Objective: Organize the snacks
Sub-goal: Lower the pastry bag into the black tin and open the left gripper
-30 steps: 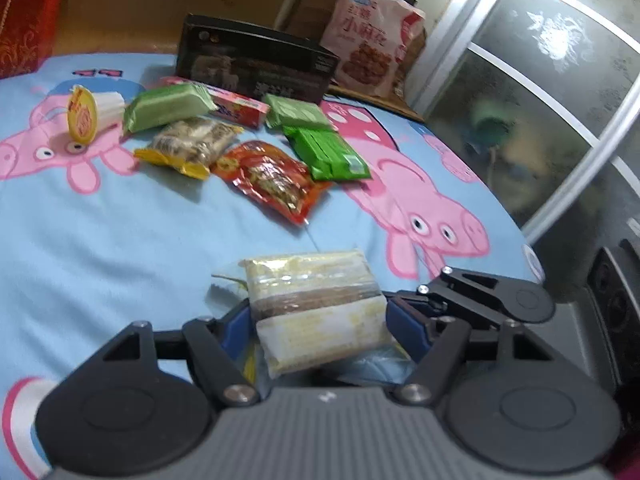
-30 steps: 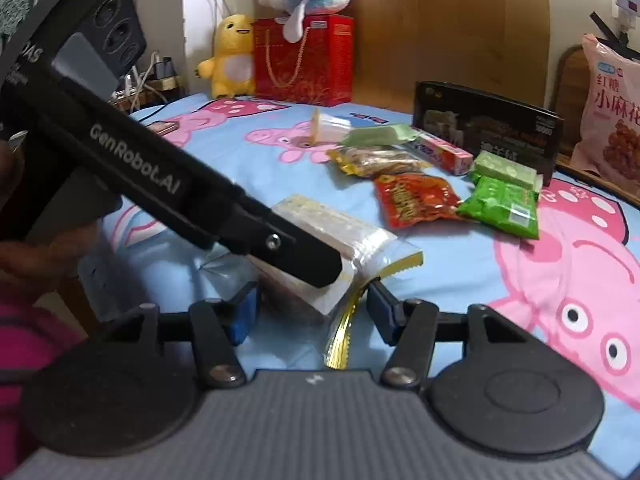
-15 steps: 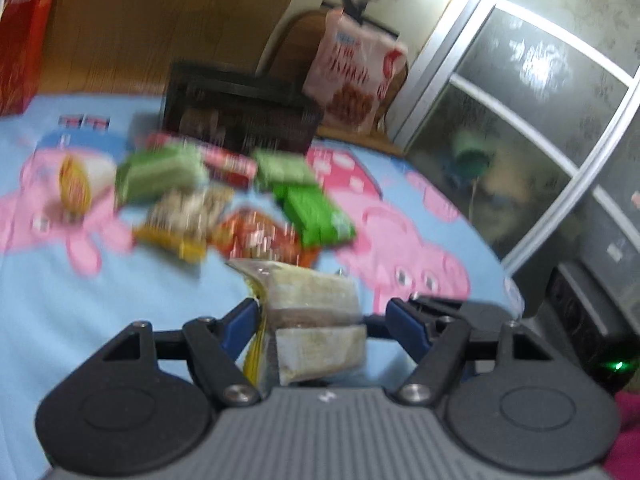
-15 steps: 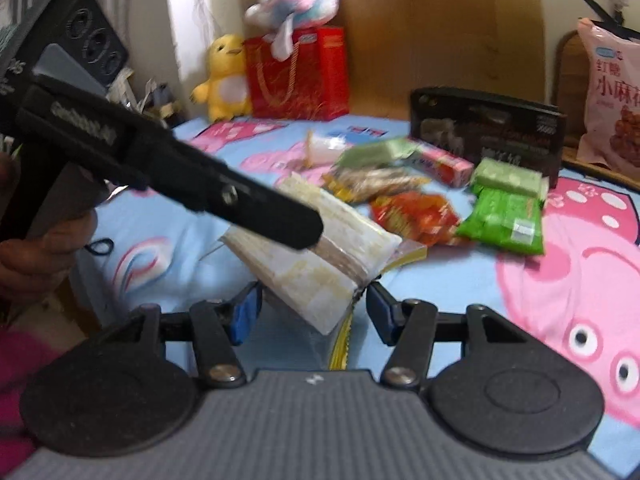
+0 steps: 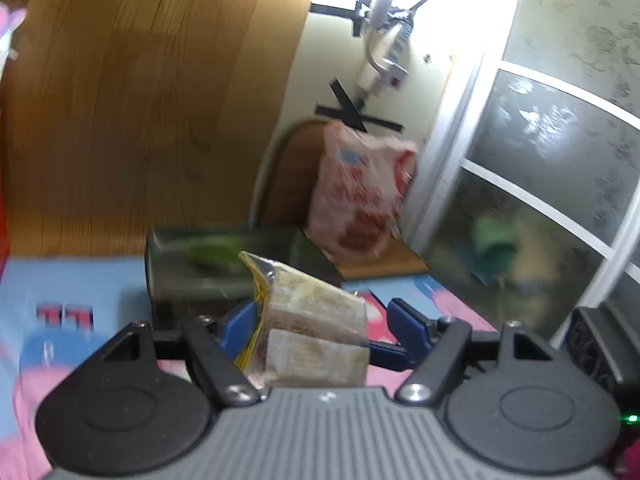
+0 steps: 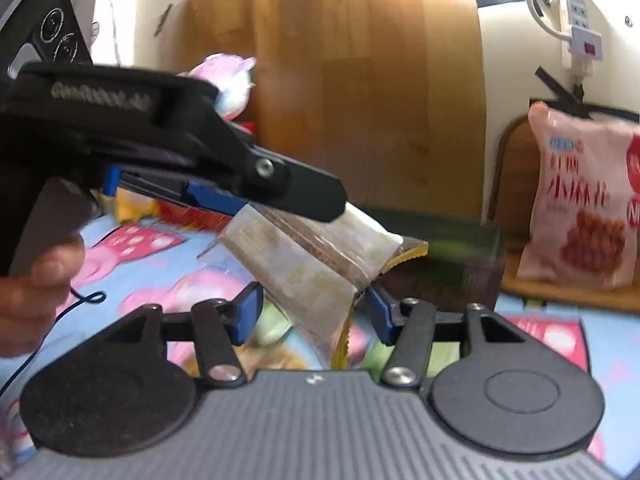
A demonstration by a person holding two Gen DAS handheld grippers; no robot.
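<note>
Above cartoon bedding, both hand-held grippers (image 5: 316, 316) (image 6: 310, 304) clamp one clear wafer packet (image 6: 316, 256)

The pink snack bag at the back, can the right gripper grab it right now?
Probably not. The right gripper looks closed on the clear cracker packet, which the left gripper also holds, so its jaws are occupied. The pink snack bag also stands beyond the dark box.

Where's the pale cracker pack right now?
Off the table: the cracker pack is held between both grippers, left gripper on its far end, right gripper on its near end, before the black box.
</note>
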